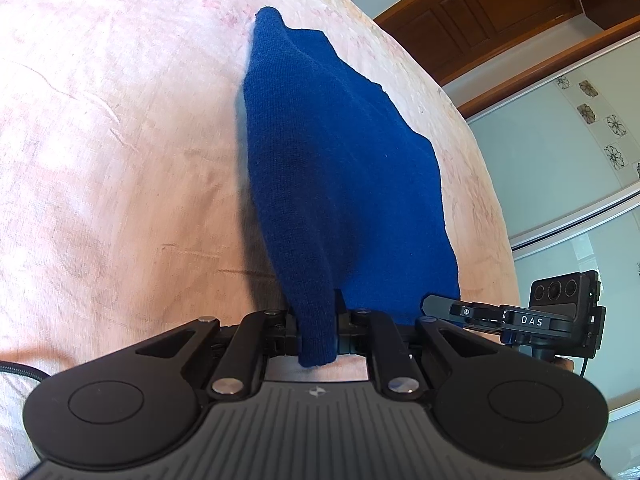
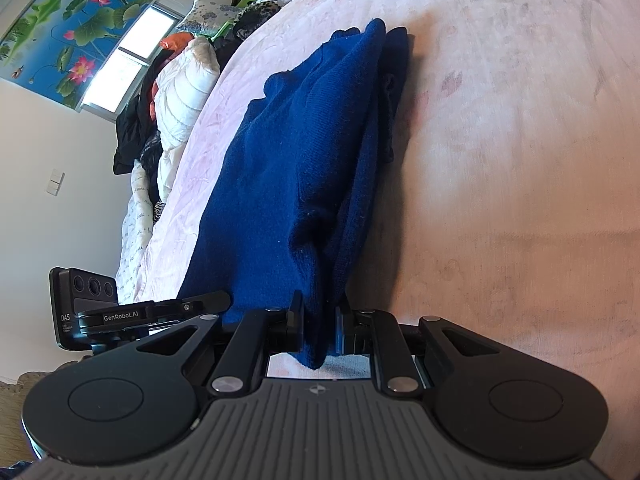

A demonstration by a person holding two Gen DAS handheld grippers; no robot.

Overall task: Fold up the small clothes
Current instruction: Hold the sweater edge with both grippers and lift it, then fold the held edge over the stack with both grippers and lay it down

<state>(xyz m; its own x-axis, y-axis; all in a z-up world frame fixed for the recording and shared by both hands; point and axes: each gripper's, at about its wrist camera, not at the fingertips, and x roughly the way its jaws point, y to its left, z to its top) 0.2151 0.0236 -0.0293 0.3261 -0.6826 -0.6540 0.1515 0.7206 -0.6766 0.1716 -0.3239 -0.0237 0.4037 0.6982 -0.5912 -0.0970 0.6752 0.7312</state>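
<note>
A dark blue knitted garment stretches away from me over a pink bedspread. My left gripper is shut on its near edge, with a fold of cloth hanging between the jaws. In the right wrist view the same blue garment lies in layered folds. My right gripper is shut on another part of its near edge. The right gripper also shows at the right of the left wrist view, and the left gripper at the left of the right wrist view.
The pink bedspread fills most of both views. A pile of quilts and clothes lies at the far left end of the bed. A wooden cabinet and a white wardrobe stand beyond the bed's edge.
</note>
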